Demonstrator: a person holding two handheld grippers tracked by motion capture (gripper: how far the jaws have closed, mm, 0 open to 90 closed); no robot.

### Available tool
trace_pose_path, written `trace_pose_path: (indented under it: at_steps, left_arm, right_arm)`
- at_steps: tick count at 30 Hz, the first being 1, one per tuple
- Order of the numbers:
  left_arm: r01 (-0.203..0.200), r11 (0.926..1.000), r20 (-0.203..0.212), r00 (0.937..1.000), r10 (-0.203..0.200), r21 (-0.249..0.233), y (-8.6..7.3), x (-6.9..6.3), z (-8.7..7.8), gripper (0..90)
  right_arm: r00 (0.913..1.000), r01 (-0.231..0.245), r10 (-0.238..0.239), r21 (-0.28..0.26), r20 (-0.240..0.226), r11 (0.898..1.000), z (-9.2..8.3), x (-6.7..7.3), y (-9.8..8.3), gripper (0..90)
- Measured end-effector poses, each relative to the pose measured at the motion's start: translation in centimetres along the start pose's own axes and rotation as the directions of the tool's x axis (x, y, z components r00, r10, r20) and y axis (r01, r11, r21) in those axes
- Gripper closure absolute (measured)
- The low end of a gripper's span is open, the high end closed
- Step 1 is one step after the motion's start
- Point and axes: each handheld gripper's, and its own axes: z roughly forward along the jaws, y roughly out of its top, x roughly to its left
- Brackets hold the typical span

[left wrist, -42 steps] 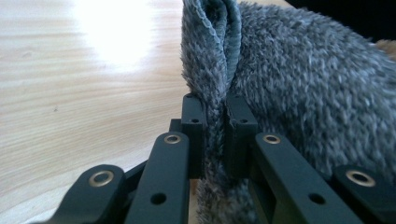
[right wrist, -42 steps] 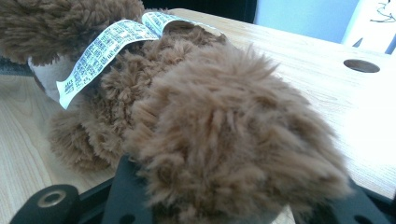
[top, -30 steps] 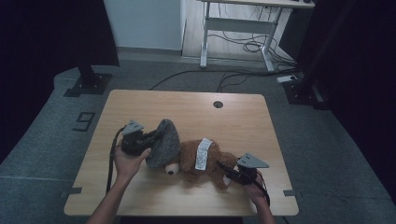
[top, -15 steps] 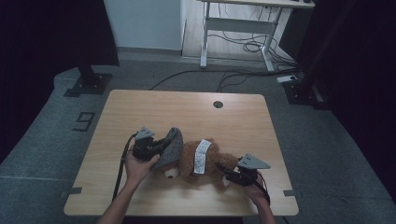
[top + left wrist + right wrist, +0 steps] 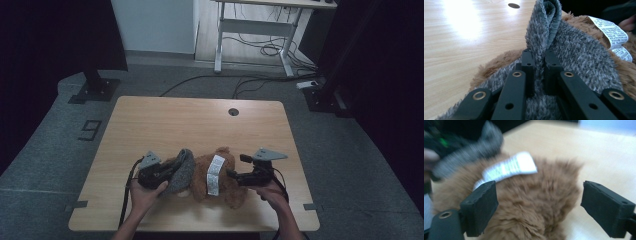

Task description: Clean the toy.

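A brown plush toy (image 5: pixel 227 177) with a white label (image 5: pixel 216 172) lies on the wooden table (image 5: pixel 200 120) near its front edge. A grey fuzzy cloth (image 5: pixel 181 171) is draped over the toy's left end. My left gripper (image 5: pixel 169 173) is shut on a raised fold of that cloth (image 5: pixel 574 50), its tips (image 5: pixel 539 53) pinching the fold above the brown fur (image 5: pixel 496 65). My right gripper (image 5: pixel 238 168) is at the toy's right side. Its jaws have just been opening and now stand wide (image 5: pixel 536 202) on either side of the toy's body (image 5: pixel 524 195) without pressing it.
A round cable hole (image 5: pixel 233 111) sits in the table's far middle. Behind the table stand a desk frame (image 5: pixel 250 45) with loose cables on the floor and two black stand bases (image 5: pixel 95 87). The person's hands come in over the front edge.
The left gripper has sunk and shifted right, bringing the grey cloth down onto the toy. The right gripper has risen a little and its jaws have spread wide around the toy.
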Motion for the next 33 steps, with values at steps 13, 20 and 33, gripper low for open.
trace_pose_path:
  at_steps: [13,20,33]
  left_arm:
    - [0.055,0.9978,0.036,0.9979,-0.053,-0.038,-0.5,0.4,-0.5,81.0]
    - [0.049,0.9944,0.023,0.9986,-0.047,-0.093,0.7,0.0,-0.5,80.9]
    - [0.079,0.9943,0.052,0.9957,-0.076,-0.071,2.6,-0.7,1.5,80.0]
  right_arm:
    - [0.9929,-0.034,0.047,0.117,-0.109,0.993,4.8,0.4,-3.4,47.4]
    - [0.9914,0.130,-0.129,-0.020,0.021,0.991,3.7,1.6,-2.5,54.9]
    - [0.9702,0.224,-0.221,-0.026,0.101,0.974,3.7,-0.7,-3.5,40.9]
